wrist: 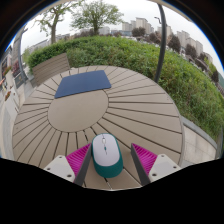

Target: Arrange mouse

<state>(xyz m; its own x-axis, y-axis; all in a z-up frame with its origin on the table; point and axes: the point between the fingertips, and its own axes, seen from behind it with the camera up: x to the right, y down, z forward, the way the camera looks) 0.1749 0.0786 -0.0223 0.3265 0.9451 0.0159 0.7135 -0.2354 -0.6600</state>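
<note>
Round slatted table (95, 112) bearing a dark mat (83, 83) on its far side. Gripper (107, 160) jaws apart; white-and-teal mouse (106, 156) sits between the pink pads (79, 158), narrow gaps either side.

There is only the one view, riding on the gripper (108, 163) and looking forward along its two fingers, tilted down over the near edge of a round slatted table (70, 112). It sits close above the tabletop, faces across to the far edge, and takes in hedge (170, 75), trees and buildings beyond.
</note>
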